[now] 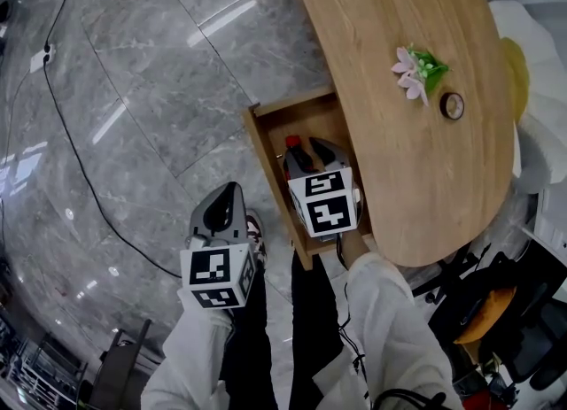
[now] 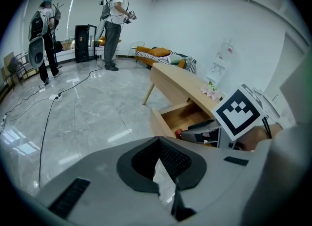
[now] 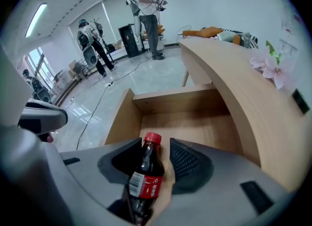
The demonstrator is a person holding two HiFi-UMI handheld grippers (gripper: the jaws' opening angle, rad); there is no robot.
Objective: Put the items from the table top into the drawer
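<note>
A cola bottle [image 3: 146, 171] with a red cap [image 1: 291, 142] lies in the open wooden drawer [image 1: 266, 125], cap pointing towards the back wall [image 3: 175, 100]. My right gripper [image 1: 310, 153] reaches down into the drawer and is open: the bottle sits between its jaws, with bare wood showing between it and the right pad [image 3: 187, 161]. My left gripper [image 1: 226, 194] hangs over the floor left of the drawer, shut and empty, its pads meeting at the tips [image 2: 158, 139]. On the tabletop [image 1: 416, 178] rest a pink flower sprig [image 1: 418, 70] and a small round dark ring [image 1: 453, 105].
The drawer juts out from under the curved table edge. A black cable [image 1: 80, 160] and a power strip [image 1: 40, 58] lie on the grey marble floor. My shoe [image 1: 255, 227] stands beside the drawer front. Two people [image 2: 114, 25] and a sofa [image 2: 165, 54] are far off.
</note>
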